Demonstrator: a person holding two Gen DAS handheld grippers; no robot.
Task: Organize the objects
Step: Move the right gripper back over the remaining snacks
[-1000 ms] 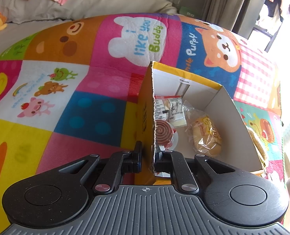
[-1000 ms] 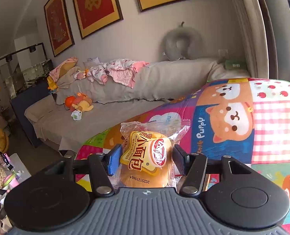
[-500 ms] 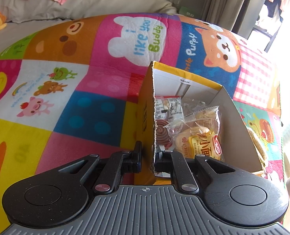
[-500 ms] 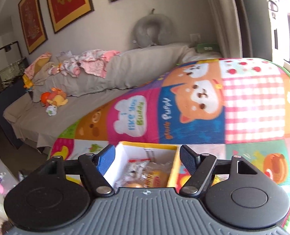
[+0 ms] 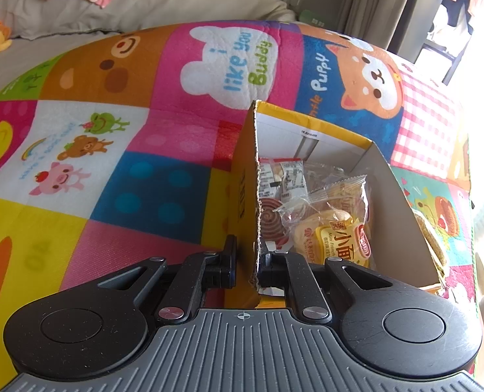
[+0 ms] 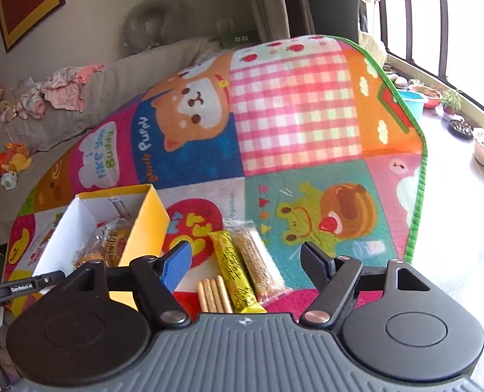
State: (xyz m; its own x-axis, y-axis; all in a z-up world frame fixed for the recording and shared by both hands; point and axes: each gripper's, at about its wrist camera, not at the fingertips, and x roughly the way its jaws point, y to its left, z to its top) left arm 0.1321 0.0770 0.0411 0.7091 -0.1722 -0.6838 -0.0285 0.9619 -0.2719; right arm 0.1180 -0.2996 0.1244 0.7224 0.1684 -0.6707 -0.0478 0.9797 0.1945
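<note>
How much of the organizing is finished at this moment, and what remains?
Done: the bread packet lies in the yellow box with other wrapped snacks. In hand: the left tongs pinch the box's near wall; the right tongs are open and empty above the mat. Left: the yellow snack bar, the sesame bar and the biscuit sticks lie outside.

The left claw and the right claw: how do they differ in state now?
The left claw is shut on the box wall; the right claw is open and holds nothing. The left one stays at the box; the right one hovers over the snack bars on the mat.
</note>
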